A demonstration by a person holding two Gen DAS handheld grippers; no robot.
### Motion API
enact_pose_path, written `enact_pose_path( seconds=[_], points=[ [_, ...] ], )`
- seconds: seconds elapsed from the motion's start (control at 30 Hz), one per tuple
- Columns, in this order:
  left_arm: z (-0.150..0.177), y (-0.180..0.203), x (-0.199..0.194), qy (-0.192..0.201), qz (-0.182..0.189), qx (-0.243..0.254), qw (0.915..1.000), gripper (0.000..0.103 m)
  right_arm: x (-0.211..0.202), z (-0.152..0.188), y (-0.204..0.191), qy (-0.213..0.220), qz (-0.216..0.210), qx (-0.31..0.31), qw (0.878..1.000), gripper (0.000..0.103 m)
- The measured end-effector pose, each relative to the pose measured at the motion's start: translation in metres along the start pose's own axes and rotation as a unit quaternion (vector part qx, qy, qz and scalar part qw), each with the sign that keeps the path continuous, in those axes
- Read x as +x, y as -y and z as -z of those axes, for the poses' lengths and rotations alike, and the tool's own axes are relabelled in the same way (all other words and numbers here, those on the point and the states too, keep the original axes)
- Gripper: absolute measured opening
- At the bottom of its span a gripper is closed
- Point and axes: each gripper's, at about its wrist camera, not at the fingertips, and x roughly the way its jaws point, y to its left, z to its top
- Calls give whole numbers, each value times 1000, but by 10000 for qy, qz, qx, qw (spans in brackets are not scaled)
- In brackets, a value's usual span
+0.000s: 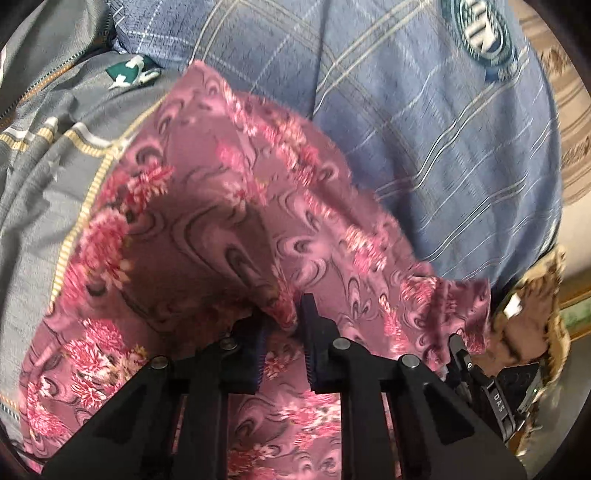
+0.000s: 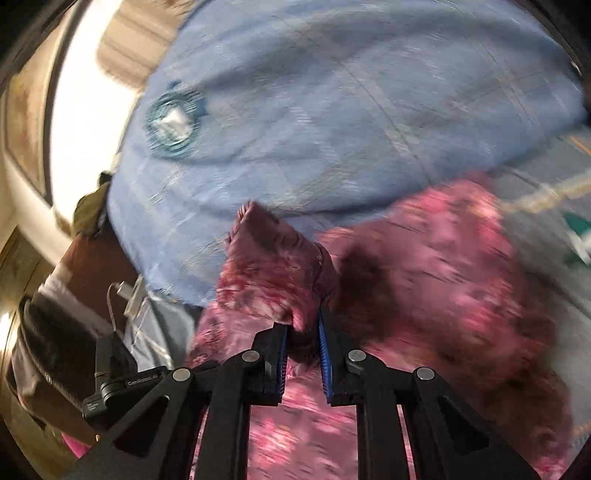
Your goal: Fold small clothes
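Left gripper [image 1: 284, 325] pinched a bunched edge of the pink floral garment [image 1: 207, 206]; right gripper [image 2: 303, 325] was likewise clamped on a gathered corner. Cloth hung between them above the blue plaid bedding [image 1: 424, 147], partly draped over it. Judged: keep both pinches firm, draw the edge taut and level, then lower it flat before creasing.

The right wrist view is smeared with motion blur: the pink floral cloth [image 2: 443, 258] loses its print to streaks, and the round badge [image 2: 173, 123] on the blue checked fabric [image 2: 332, 110] is unreadable. In the left wrist view that badge [image 1: 480, 33] is cut by the top edge. The cloth [image 1: 221, 221] hides whatever lies beneath, and its lower part runs behind the gripper frame.
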Motion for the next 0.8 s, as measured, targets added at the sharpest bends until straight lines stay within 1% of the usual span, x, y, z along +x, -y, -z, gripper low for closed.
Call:
enact_pose_path(
  seconds=[0.03, 0.1, 0.17, 0.2, 0.23, 0.27, 0.33, 0.4, 0.43, 0.47, 0.53, 0.57, 0.6, 0.7, 0.73, 0.8],
  points=[
    [1, -2, 2, -37, -35, -2, 10000, 15, -3, 1, 12, 34, 83, 107, 9999, 12],
    [2, -7, 2, -101, 14, -44, 9999, 15, -5, 2, 29, 45, 130, 309, 9994, 12],
    [3, -12, -2, -123, 10, -30, 9999, 15, -5, 3, 39, 21, 202, 396, 9990, 12],
    [4, -13, -6, -110, 21, 8, 9999, 15, -6, 4, 43, 9, 199, 408, 9990, 13],
    [5, -15, -13, -76, 47, 69, 9999, 15, -7, 5, 46, -23, 126, 456, 9989, 17],
    [4, -16, -17, -37, 91, 91, 9999, 15, -9, 5, 48, -30, 70, 541, 9985, 17],
    [5, -24, -31, 69, 271, 90, 9996, 23, -13, 3, 51, 64, -89, 697, 9975, 22],
    [3, -32, -41, 228, 233, -8, 9995, 47, -11, 0, 52, 97, -131, 780, 9968, 46],
    [0, -37, -43, 301, 135, -90, 9994, 48, -8, -2, 52, 77, -85, 801, 9967, 48],
    [-2, -39, -42, 285, 110, -147, 9994, 48, -3, -4, 50, 54, -54, 786, 9969, 48],
    [-9, -42, -37, 183, 130, -331, 9992, 47, 6, -8, 41, -25, 181, 506, 9986, 43],
    [-11, -43, -38, 176, 160, -382, 9990, 48, 10, -11, 35, -104, 319, 283, 9990, 22],
    [-9, -39, -38, 199, 191, -379, 9989, 47, 12, -14, 27, -164, 406, 53, 9990, 7],
    [-11, -40, -64, 383, 455, -257, 9979, 47, -5, -22, 15, 112, 447, -323, 9984, 7],
    [-11, -41, -75, 526, 529, -204, 9970, 47, -11, -24, 14, 177, 459, -385, 9980, 7],
    [-17, -47, -95, 769, 502, -190, 9956, 48, -17, -28, 17, 250, 516, -446, 9974, 7]
  ],
)
